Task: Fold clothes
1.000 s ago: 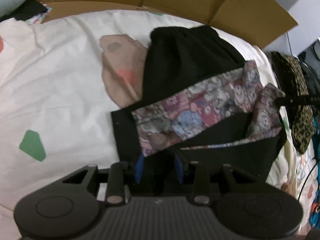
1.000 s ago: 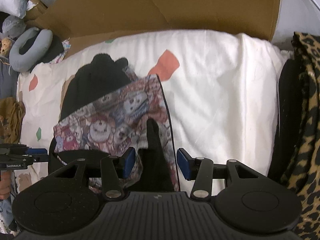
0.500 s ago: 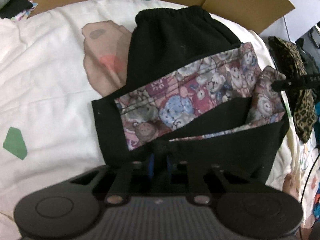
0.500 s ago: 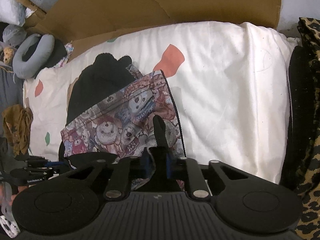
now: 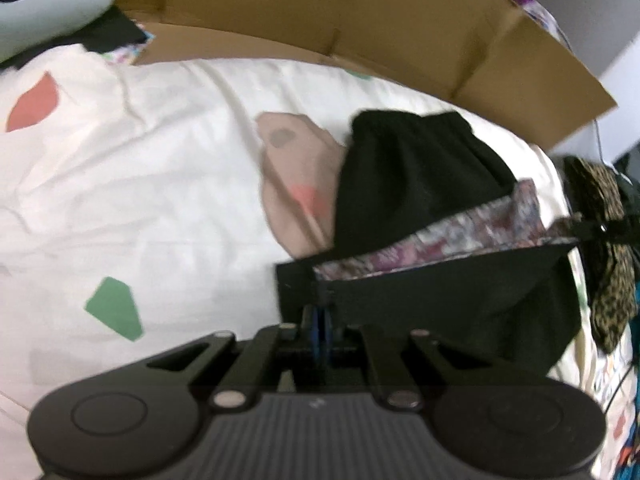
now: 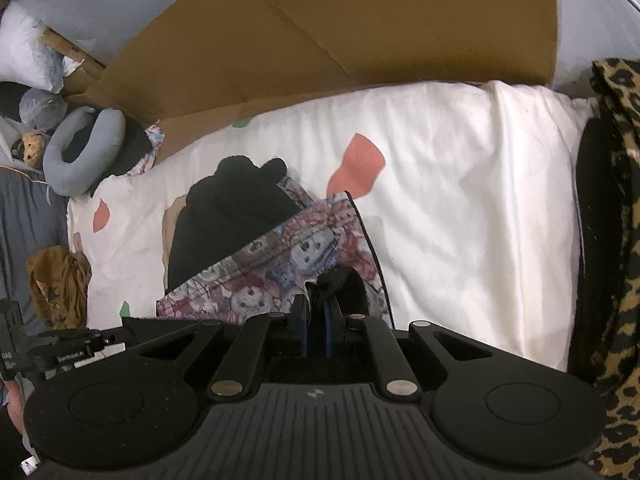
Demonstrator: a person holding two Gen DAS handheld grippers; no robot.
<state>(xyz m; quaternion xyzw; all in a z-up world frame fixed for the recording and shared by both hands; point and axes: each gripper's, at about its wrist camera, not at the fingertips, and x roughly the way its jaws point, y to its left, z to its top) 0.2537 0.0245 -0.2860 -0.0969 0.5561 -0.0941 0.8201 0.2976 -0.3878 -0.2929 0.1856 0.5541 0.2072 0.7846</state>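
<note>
Two grippers pinch the black garment (image 5: 420, 184) at lower centre: the left gripper (image 5: 319, 322) is clamped on its hem, while the right gripper (image 6: 316, 312), jaws closing, nips a corner, probably to fold it over the cream bedsheet (image 5: 160, 184) beyond.

Matt black cloth garment (image 5: 420, 184), smooth cotton bedsheet (image 5: 160, 200), rough brown cardboard (image 6: 340, 40)

White lettering on the left gripper (image 6: 72, 354) (too small to read).

One garment (image 5: 420, 184) – two grippers (image 5: 319, 312) (image 6: 316, 312) – one box (image 6: 320, 32)
</note>
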